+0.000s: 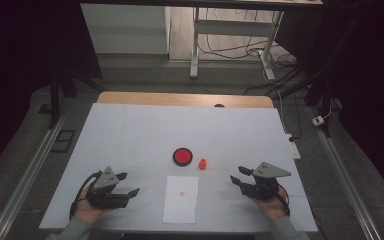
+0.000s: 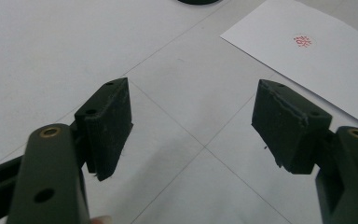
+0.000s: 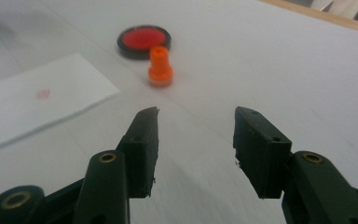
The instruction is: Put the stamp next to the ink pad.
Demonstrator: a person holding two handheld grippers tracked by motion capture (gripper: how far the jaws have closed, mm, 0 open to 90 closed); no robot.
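A small orange stamp (image 1: 202, 163) stands upright on the white table, just right of a round black ink pad with a red centre (image 1: 182, 156). In front of them lies a white sheet of paper (image 1: 181, 198) with a red stamp mark (image 1: 182, 194) on it. My left gripper (image 1: 128, 183) rests open at the table's near left, left of the paper, holding nothing. My right gripper (image 1: 237, 175) is open at the near right, empty too. In the right gripper view the stamp (image 3: 160, 66) and ink pad (image 3: 144, 40) lie ahead of my right gripper (image 3: 196, 112). The left gripper view shows my left gripper (image 2: 193, 86) and the paper (image 2: 317, 56).
The table (image 1: 130, 135) is covered in white, with a wooden edge (image 1: 185, 99) at the far side. Beyond it are a desk frame (image 1: 230, 35) and cables on the floor. A power strip (image 1: 294, 148) lies off the table's right edge.
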